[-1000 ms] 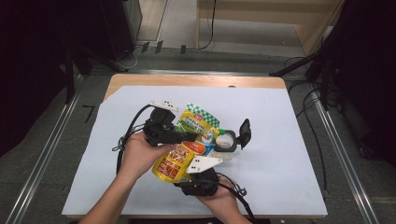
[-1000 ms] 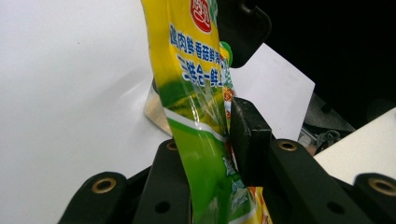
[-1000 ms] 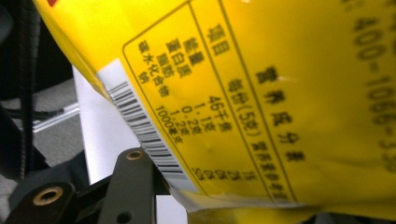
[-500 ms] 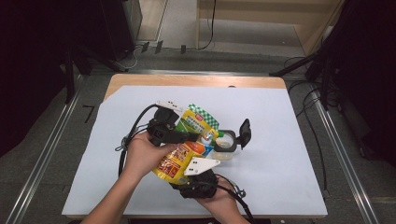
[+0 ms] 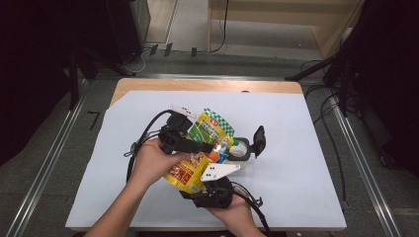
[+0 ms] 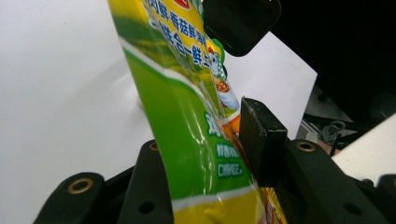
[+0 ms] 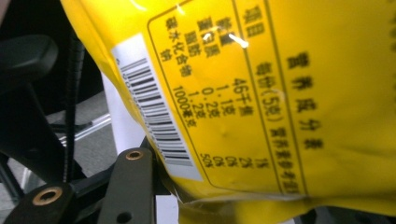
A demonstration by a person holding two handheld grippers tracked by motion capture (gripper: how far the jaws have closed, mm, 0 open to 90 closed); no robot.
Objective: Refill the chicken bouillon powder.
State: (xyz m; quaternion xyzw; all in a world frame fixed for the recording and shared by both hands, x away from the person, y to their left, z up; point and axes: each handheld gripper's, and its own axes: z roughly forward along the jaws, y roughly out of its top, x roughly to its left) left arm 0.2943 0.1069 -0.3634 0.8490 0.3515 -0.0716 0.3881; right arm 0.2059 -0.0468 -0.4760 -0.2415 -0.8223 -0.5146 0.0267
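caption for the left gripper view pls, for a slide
Green and yellow snack bag standing between the left tongs above the white table, with one black pad beside its printed face.

Even overhead light keeps the white table sheet (image 5: 296,148) bright at the high view's centre while its edges fall dark, the glossy yellow-green pouch (image 7: 261,93) shows small glare spots, and close-up print blurs softly in both gripper views.
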